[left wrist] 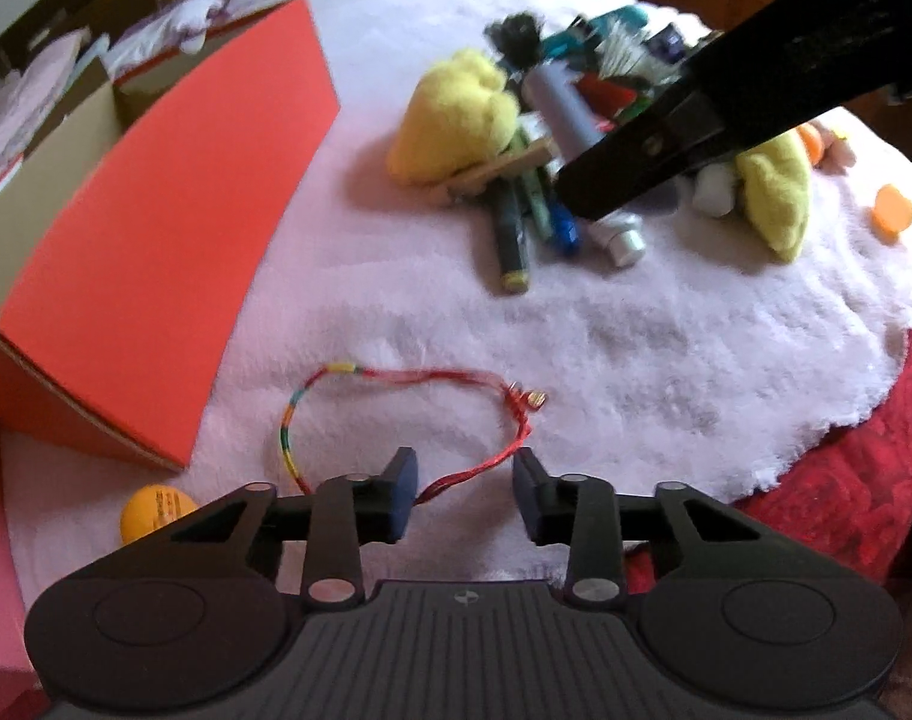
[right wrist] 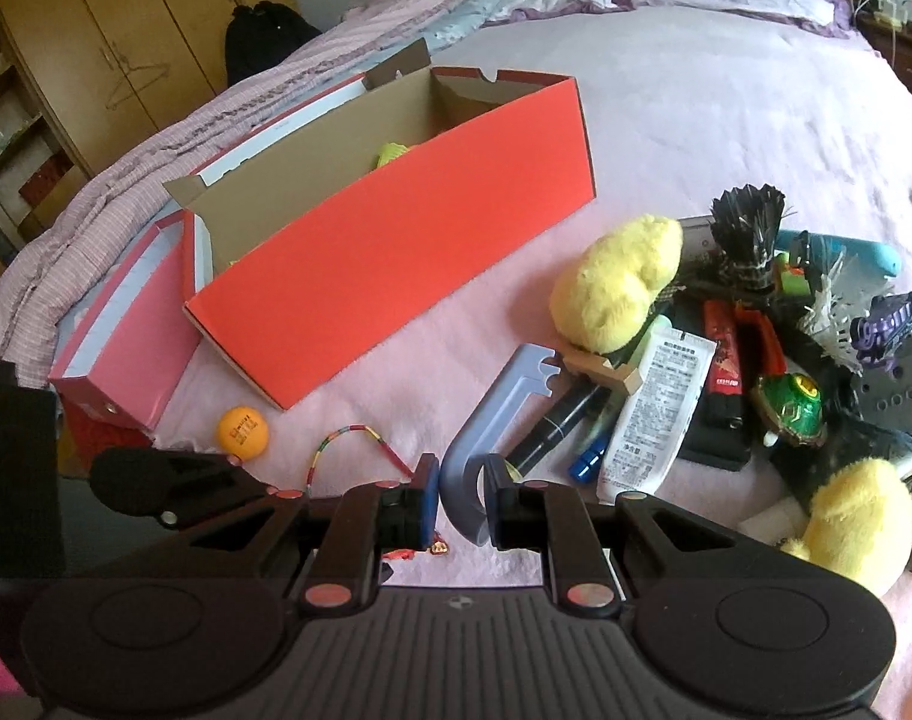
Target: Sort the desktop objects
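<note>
My right gripper (right wrist: 463,498) is shut on a grey-blue hook-shaped plastic piece (right wrist: 492,414), held just above the pink fleece. In the left wrist view that piece (left wrist: 555,102) sticks up beside the right gripper's black fingers (left wrist: 648,162), over the pile. My left gripper (left wrist: 465,495) is open and low over a red braided bracelet (left wrist: 396,420), whose cord runs between its fingers. The open orange box (right wrist: 396,252) lies to the left, with something yellow-green inside. A mixed pile holds a yellow plush (right wrist: 618,282), a white tube (right wrist: 654,408) and a black marker (right wrist: 558,426).
An orange ping-pong ball (right wrist: 242,431) rests near the box's front corner, beside a pink lid (right wrist: 126,330). A second yellow plush (right wrist: 852,522) lies at the right. The fleece ends on a red quilt (left wrist: 846,480). Pillows and a wardrobe stand behind.
</note>
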`<state>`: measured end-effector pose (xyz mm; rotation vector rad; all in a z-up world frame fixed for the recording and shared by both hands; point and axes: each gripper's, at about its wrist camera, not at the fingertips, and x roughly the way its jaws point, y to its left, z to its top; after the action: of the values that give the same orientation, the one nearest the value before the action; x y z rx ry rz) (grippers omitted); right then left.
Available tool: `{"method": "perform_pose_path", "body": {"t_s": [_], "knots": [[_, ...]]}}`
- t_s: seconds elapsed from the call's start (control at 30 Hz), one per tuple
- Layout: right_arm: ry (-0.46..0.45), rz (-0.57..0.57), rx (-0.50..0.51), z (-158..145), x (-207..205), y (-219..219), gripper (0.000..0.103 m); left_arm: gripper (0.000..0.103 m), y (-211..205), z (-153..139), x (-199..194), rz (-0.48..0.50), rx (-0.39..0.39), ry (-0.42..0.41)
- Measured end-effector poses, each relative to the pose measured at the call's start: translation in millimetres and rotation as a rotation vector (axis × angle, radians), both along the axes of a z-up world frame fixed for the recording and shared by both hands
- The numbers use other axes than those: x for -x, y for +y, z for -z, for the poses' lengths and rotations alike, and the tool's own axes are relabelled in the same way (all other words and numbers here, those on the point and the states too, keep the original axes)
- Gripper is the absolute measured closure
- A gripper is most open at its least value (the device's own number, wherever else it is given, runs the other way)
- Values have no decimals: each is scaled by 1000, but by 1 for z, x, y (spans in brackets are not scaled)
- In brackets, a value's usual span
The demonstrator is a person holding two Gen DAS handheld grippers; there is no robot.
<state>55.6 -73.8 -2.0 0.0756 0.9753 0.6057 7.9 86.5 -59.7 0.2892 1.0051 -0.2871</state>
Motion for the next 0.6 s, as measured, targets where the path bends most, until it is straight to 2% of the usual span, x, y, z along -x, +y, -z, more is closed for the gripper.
{"method": "perform_pose_path", "body": {"t_s": [0.23,0.37,0.6], "knots": [[10,1,-10,1,4,0,85,91,8,1,-4,-53,21,16],[14,4,-16,2,5,0,86,94,12,-4,-4,-76,39,10],[13,12,-26,2,7,-4,86,97,12,-31,-8,-106,104,-57]]}}
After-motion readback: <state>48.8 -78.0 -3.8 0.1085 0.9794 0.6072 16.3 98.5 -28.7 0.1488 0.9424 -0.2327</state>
